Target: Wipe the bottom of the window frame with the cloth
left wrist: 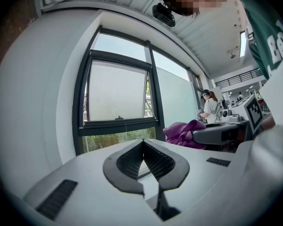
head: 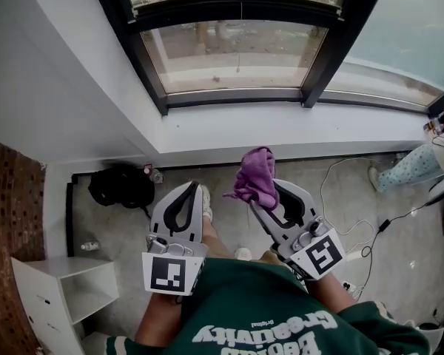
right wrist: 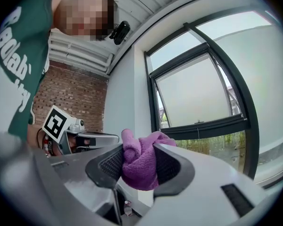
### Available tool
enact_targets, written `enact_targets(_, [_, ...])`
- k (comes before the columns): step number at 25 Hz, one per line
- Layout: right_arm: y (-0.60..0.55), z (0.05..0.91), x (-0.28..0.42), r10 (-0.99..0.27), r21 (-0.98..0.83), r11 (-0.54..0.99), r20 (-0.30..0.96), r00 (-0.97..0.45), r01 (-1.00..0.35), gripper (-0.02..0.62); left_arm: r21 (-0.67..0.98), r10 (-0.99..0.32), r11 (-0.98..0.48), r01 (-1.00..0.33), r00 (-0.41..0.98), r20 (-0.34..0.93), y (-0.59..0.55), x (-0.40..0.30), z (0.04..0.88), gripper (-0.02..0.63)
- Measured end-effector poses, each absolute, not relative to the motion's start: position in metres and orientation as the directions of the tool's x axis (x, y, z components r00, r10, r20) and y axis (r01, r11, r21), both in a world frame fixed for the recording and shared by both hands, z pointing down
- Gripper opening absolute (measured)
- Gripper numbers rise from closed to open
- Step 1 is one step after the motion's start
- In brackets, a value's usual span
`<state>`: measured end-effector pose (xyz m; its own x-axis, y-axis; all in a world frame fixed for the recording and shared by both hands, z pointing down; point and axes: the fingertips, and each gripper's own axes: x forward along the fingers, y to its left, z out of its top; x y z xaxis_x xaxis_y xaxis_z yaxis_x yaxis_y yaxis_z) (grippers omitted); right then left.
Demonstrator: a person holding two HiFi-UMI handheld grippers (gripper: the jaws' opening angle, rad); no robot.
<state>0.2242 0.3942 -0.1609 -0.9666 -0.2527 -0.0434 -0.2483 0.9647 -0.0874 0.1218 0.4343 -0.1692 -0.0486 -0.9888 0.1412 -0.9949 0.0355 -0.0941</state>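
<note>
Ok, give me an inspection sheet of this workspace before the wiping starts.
Surface: white sill below the window frame.
Job's things: purple cloth, held off the frame.
Clutter: black bag, bottle, white shelf on the floor.
Grippers: left gripper shut, empty; right gripper shut on the cloth.
Cables: white cable and black cable on the floor.
Surroundings: brick wall; another person's leg at right.

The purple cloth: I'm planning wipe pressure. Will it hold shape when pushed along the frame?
Likely floppy: the cloth bunches in folds beyond the right tongs. Probably light, since one pinch carries it. It should mould to the window frame rather than slide stiffly.
</note>
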Motion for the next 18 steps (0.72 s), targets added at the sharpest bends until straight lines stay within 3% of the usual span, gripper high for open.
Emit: enact_targets(18, [0.217, -0.164, -0.01, -0.399, -0.073, 0.915, -0.013, -0.917, -0.397, 0.173, -0.13, -0.981, -0.155, -0.979, 0.137, 0.135, 0.232, -0.102, -0.175, 0.011])
